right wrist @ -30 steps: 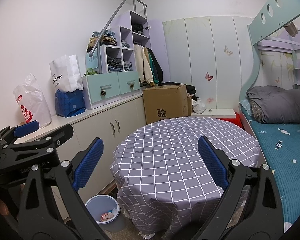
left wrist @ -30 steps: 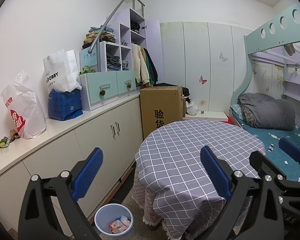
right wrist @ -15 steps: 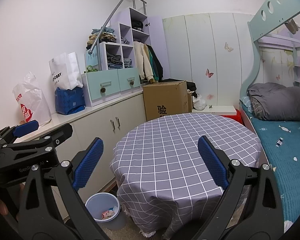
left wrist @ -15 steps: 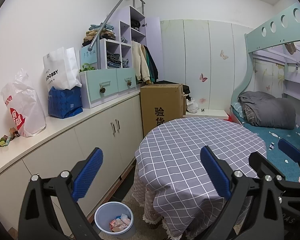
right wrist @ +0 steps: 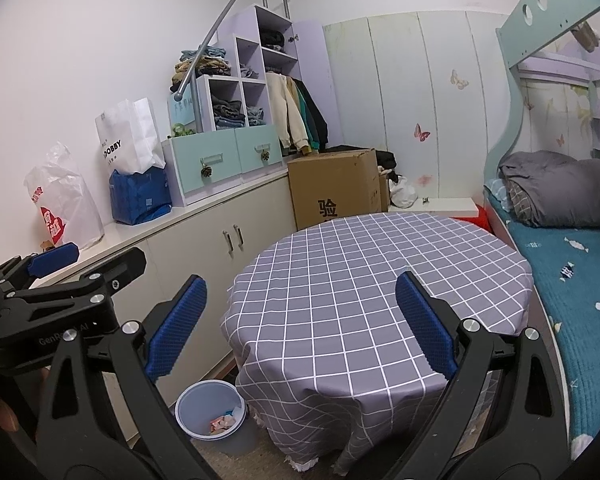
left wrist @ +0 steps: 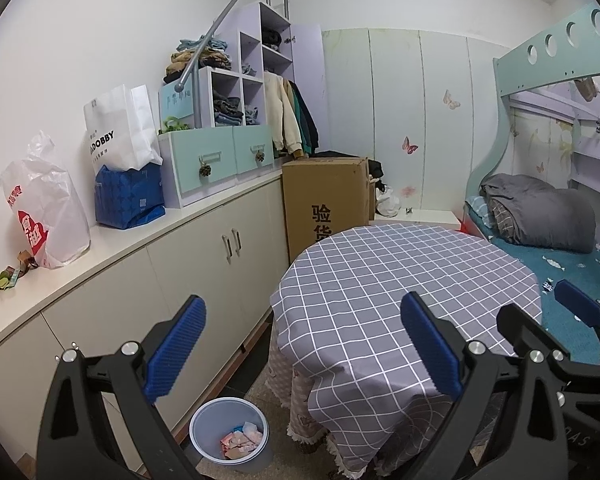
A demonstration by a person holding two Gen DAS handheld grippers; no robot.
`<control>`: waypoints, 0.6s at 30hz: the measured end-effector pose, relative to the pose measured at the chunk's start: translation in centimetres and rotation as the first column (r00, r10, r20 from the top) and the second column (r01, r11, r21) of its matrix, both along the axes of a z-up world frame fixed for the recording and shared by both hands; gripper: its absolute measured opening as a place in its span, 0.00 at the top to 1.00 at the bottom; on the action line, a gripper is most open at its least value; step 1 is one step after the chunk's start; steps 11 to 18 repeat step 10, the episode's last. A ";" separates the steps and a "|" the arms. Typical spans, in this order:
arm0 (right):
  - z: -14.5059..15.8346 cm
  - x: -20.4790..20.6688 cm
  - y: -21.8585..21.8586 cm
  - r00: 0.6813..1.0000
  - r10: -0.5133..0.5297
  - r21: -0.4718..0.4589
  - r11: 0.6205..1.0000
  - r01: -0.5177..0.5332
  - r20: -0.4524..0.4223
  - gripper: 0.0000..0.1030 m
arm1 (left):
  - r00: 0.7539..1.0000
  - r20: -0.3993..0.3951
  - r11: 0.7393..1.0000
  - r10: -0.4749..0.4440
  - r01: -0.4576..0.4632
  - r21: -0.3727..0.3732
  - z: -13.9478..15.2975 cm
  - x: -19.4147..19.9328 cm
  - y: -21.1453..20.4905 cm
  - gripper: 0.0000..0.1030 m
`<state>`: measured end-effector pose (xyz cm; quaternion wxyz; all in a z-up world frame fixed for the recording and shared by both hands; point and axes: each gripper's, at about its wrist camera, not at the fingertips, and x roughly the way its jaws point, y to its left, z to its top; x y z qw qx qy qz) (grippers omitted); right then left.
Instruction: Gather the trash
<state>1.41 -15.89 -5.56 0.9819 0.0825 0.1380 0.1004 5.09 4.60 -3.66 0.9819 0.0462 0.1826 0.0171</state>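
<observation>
Bin [left wrist: 229, 435] on floor, between cabinet [left wrist: 148, 280] and round bench [left wrist: 404, 280]; wrappers [left wrist: 240, 442] already inside. Bench cloth bare. Scraps [left wrist: 10, 276] lie at countertop's near end, beside plastic bag [left wrist: 46, 204]. Left gripper [left wrist: 300, 352] and right gripper [right wrist: 300, 332]: jaws apart, empty, held above floor. Step judged: surveying for leftover trash. Next move calls for reaching left to those scraps. Change from a second ago: both views slightly tilted down; nothing else moved.

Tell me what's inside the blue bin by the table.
The bin holds crumpled wrappers, pink, white and blue, at its bottom. Anything beneath them is hidden.
</observation>
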 end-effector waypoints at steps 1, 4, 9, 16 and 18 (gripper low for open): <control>0.0 0.3 0.0 1.000 0.002 0.001 1.000 -0.002 -0.004 0.09 | 1.000 -0.004 1.000 0.002 -0.002 0.002 -0.1 0.3 0.0 0.07; -0.4 1.1 -0.1 1.000 0.007 0.008 1.000 -0.006 -0.014 0.09 | 1.000 -0.009 1.000 0.010 -0.010 0.009 -0.4 0.8 -0.1 0.07; -1.3 2.7 0.0 0.999 0.018 0.024 1.000 -0.017 -0.037 0.09 | 0.999 -0.035 0.999 0.033 -0.032 0.027 -1.4 2.5 -0.3 0.07; -1.5 3.1 0.0 0.999 0.021 0.028 0.999 -0.020 -0.046 0.09 | 0.999 -0.040 0.999 0.036 -0.035 0.029 -1.5 2.8 -0.4 0.07; -1.5 3.1 0.0 0.999 0.021 0.028 0.999 -0.020 -0.046 0.09 | 0.999 -0.040 0.999 0.036 -0.035 0.029 -1.5 2.8 -0.4 0.07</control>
